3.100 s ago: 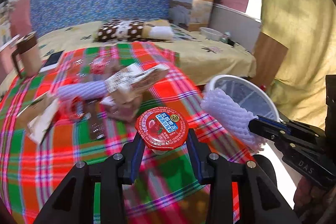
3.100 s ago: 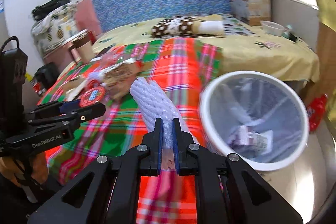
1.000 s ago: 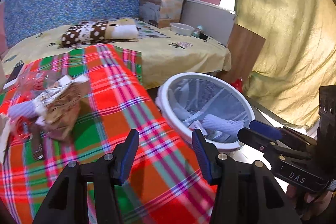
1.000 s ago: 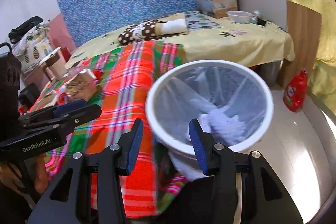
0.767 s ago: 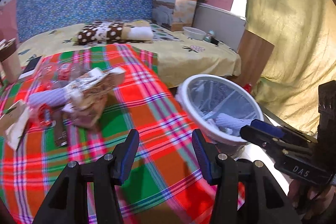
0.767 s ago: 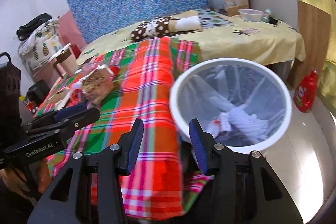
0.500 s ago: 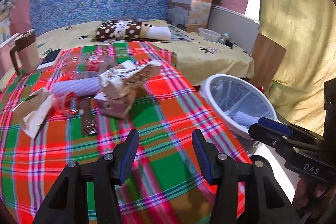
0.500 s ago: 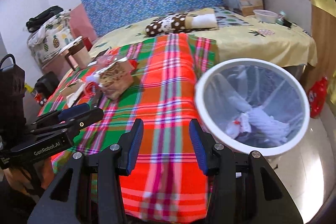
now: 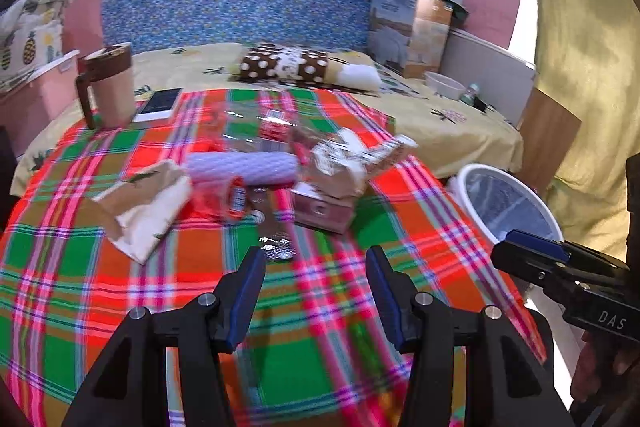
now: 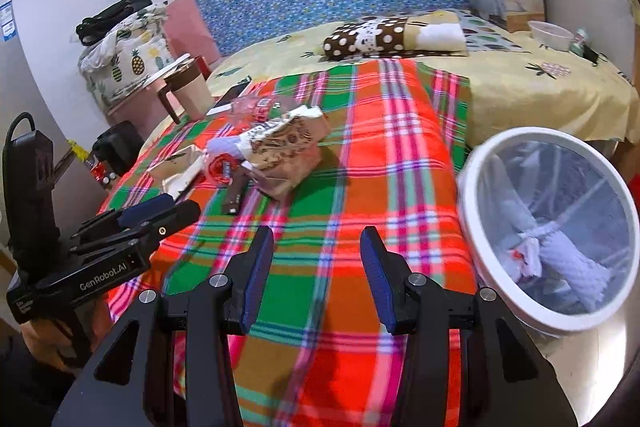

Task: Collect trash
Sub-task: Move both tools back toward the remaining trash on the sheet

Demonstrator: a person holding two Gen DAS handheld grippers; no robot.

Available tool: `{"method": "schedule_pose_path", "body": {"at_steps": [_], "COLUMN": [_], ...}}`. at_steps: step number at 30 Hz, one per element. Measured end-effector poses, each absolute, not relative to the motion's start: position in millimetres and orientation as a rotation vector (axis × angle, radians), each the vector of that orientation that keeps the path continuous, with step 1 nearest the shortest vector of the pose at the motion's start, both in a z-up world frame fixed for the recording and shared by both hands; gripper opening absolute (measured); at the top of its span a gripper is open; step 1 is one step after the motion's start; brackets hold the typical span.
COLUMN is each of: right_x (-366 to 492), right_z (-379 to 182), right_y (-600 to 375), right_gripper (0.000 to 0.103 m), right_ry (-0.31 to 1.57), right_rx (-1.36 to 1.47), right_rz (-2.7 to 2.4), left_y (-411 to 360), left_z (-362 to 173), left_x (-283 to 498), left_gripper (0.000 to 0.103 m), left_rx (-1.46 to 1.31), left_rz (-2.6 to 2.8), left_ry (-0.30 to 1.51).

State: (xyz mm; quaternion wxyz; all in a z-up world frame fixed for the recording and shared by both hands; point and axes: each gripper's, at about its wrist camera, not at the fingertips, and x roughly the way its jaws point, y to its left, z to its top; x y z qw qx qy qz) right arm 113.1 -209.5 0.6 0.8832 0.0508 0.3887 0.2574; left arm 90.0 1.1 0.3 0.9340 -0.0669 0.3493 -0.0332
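The left gripper point(image 9: 316, 273) hangs over the near part of a plaid blanket point(image 9: 348, 359), jaws apart with nothing between them. The right gripper point(image 10: 318, 253) hangs beside it to the right, likewise gaping and empty, above the blanket's right edge. Just right of the blanket stands a white bin point(image 10: 476, 247) lined with clear plastic; a white foam net point(image 10: 568, 259) and bits of red and white wrapper lie inside. Farther in, left of centre on the blanket, lies the trash pile: a dark foil wrapper point(image 9: 276, 245) nearest, a pink box point(image 9: 324, 213), a crumpled brown bag point(image 10: 288, 147) on top of it, a red cup lid point(image 10: 220, 167), a beige wrapper point(image 9: 144, 203) to the left, a lilac foam net point(image 9: 244, 167), and clear packaging point(image 9: 256, 127) behind. Beyond, at far left, a mug point(image 9: 108, 87) and phone point(image 9: 158, 103) rest on the yellow sheet point(image 9: 452, 131).
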Motion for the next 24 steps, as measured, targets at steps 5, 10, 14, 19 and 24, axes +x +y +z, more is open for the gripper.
{"method": "schedule_pose_path", "body": {"at_steps": [5,10,14,19,24], "right_x": [123.7,132.9,142.7,153.7,165.2], "right_z": [2.1,5.2,6.6,5.2,3.5], "right_y": [-198.0,-190.6,-185.1,-177.0,-171.2], "right_gripper": [0.047,0.047,0.047,0.047,0.047], "right_ry": [0.821,0.822,0.835,0.864,0.896], "right_rx": [0.118,0.152,0.201,0.255,0.312], "right_rz": [0.541,0.543,0.541,0.551,0.545], "left_y": [32.2,66.9,92.1,116.3,134.5], "left_z": [3.1,4.8,5.0,2.0,-6.8], "left_x": [96.4,105.0,113.5,127.6,141.6], "left_gripper": [0.052,0.052,0.052,0.052,0.052], "left_rx": [-0.14,-0.147,-0.151,-0.134,-0.13], "left_rz": [-0.001,0.078,0.133,0.186,0.207], "left_ry": [0.699,0.688,0.68,0.671,0.687]}}
